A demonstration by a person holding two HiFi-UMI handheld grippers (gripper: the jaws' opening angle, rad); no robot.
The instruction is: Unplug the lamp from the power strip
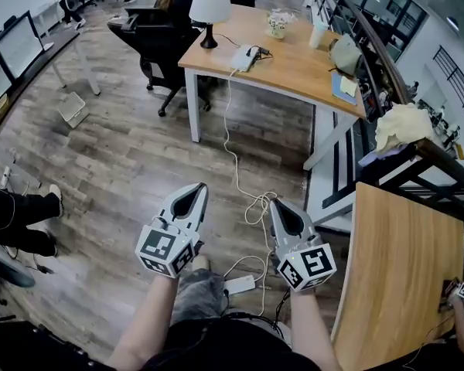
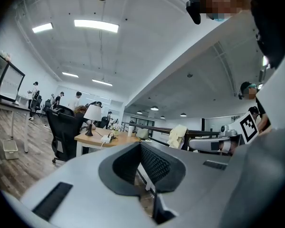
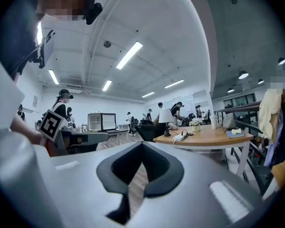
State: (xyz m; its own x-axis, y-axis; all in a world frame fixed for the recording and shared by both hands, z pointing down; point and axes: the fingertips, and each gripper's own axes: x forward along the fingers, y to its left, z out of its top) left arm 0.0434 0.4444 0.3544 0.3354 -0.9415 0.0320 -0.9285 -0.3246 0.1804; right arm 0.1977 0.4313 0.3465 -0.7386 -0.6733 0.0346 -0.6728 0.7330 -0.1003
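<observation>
A white-shaded lamp [image 1: 209, 6] on a black base stands at the far left corner of a wooden desk [image 1: 294, 72]. Beside it lies the white power strip [image 1: 245, 56] with plugs in it, and its white cord hangs down to the floor. Both grippers are held low, well short of the desk. My left gripper [image 1: 199, 188] and right gripper [image 1: 276, 203] are shut with nothing in them. The left gripper view shows the lamp [image 2: 92, 113] and strip [image 2: 106, 138] far beyond the closed tips [image 2: 140, 144]. The right gripper view shows the lamp [image 3: 166, 117] and strip [image 3: 179, 137] beyond its tips [image 3: 142, 144].
A person sits in a black office chair [image 1: 158, 41] behind the desk. A flower pot [image 1: 277, 24], a cup [image 1: 318, 35] and a book [image 1: 343, 88] are on the desk. The white cord [image 1: 233, 157] runs across the floor to an adapter [image 1: 239, 284]. A second wooden table [image 1: 402, 277] stands at the right.
</observation>
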